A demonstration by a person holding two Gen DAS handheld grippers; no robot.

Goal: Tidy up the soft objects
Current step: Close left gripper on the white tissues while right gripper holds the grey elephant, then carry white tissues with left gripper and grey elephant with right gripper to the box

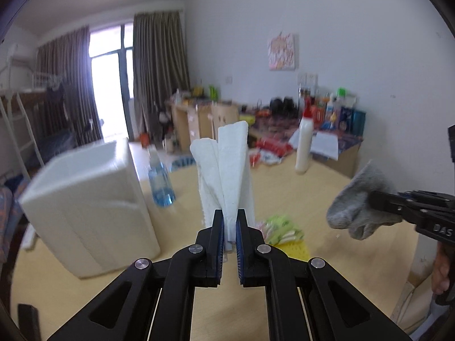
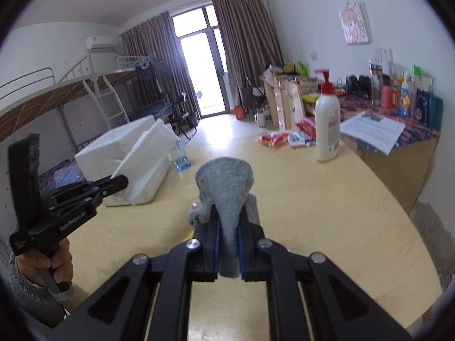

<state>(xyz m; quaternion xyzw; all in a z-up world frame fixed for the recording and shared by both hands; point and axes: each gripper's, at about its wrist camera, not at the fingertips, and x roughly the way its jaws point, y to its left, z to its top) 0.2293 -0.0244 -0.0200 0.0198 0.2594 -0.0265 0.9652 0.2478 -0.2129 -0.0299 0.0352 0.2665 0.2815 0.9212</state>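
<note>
Pale wooden table (image 2: 312,199) in a dorm room, white foam box (image 1: 85,199) at my left. My left gripper (image 1: 229,224) pinches a folded white cloth (image 1: 227,164) aloft; my right gripper (image 2: 229,238) clamps a grey sock (image 2: 224,182) above the table. Best carried over the box before either grip loosens, one item at a time

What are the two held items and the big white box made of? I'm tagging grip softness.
White cloth in the left gripper: looks like quilted tissue or thin textile, matte, folding in soft pleats.
Grey sock in the right gripper: fuzzy knit, ribbed, drooping limply.
White box: probably expanded foam, with thick matte walls and rounded edges.
</note>
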